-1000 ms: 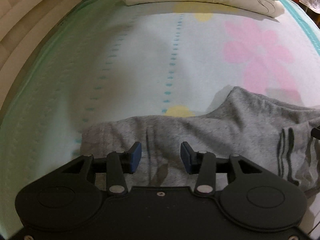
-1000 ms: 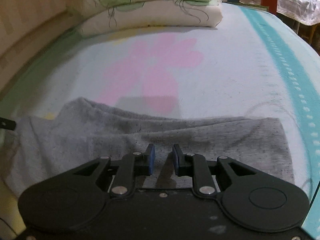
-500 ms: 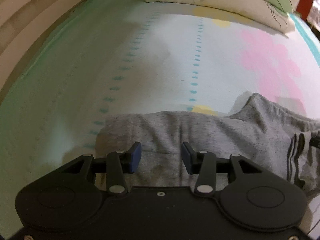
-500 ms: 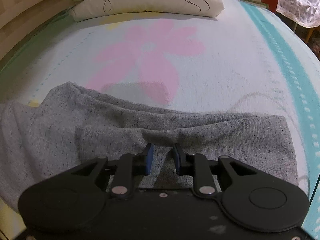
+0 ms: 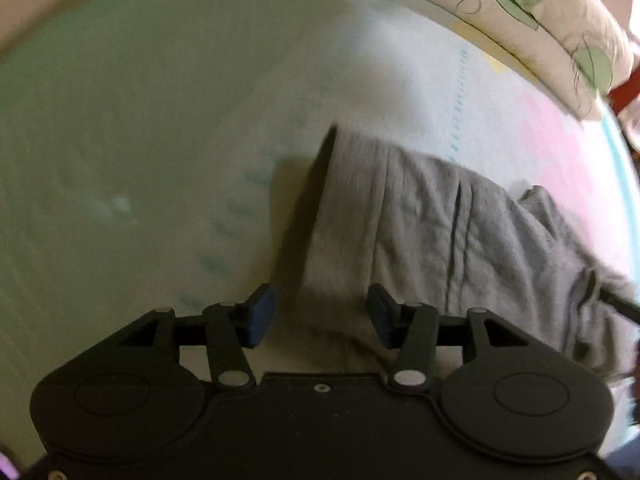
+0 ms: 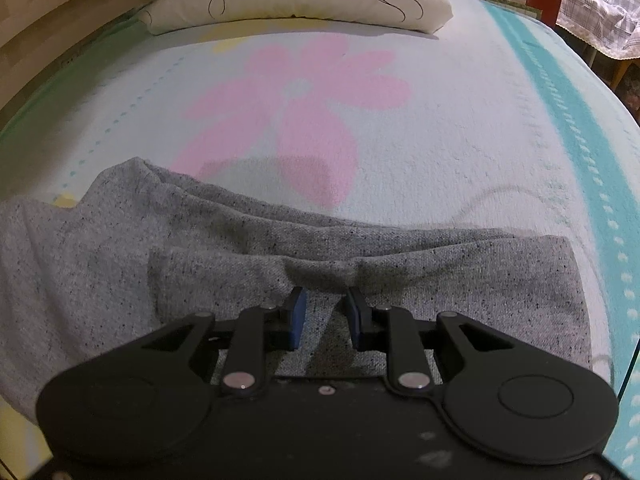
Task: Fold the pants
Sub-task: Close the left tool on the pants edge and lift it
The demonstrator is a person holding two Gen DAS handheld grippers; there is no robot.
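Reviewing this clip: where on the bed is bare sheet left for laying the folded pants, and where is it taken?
Bare sheet runs from the gray pants back to the pillows, across the pink flower, and right to the teal stripe. In the left wrist view, the sheet left of the pants is bare. The near strip is taken.

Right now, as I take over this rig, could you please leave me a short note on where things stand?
Left gripper: open, jaws just widened, nothing pinched; it hovers over one end of the grey pants.
Right gripper: jaws narrowly apart over a ridge of the pants; no pinch shows, so treat it as open.
Pants lie bunched across the flowered bedsheet, short of the pillows.
Done: the pants look partly doubled over.
Left: probably grip both ends, smooth the wrinkles and finish the fold.
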